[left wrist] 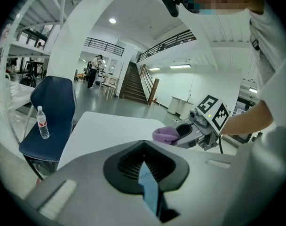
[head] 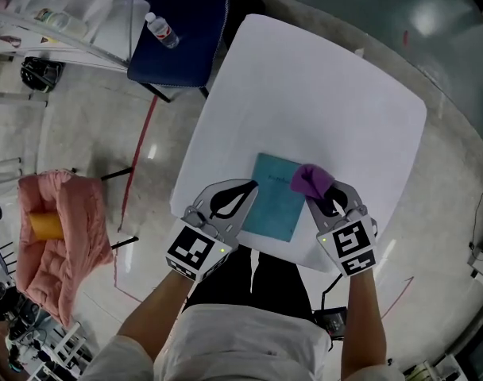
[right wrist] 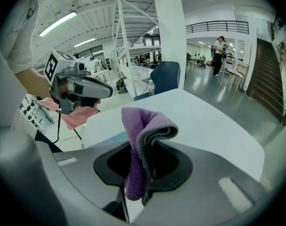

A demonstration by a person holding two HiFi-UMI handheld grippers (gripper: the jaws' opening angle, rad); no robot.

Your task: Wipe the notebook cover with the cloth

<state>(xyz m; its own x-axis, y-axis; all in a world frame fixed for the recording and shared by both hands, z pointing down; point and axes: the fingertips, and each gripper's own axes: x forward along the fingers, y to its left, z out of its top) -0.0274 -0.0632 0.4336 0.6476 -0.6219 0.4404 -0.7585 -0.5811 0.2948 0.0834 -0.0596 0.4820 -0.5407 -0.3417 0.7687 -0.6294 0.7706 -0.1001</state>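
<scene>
A teal notebook (head: pixel 275 197) lies flat near the front edge of the white table (head: pixel 321 86). My left gripper (head: pixel 252 187) is shut on the notebook's left edge; in the left gripper view the teal cover (left wrist: pixel 150 187) shows edge-on between the jaws. My right gripper (head: pixel 321 199) is shut on a folded purple cloth (head: pixel 311 179), which sits over the notebook's upper right corner. In the right gripper view the cloth (right wrist: pixel 138 145) stands up out of the jaws and droops to the right. The left gripper view also shows the cloth (left wrist: pixel 165 134) at the right gripper's tip.
A dark blue chair (head: pixel 178 30) with a water bottle (head: pixel 160 28) on its seat stands behind the table's left corner. A pink garment (head: pixel 59 236) with an orange object (head: pixel 44 225) lies on a stand at the left. The person's legs are against the table's front edge.
</scene>
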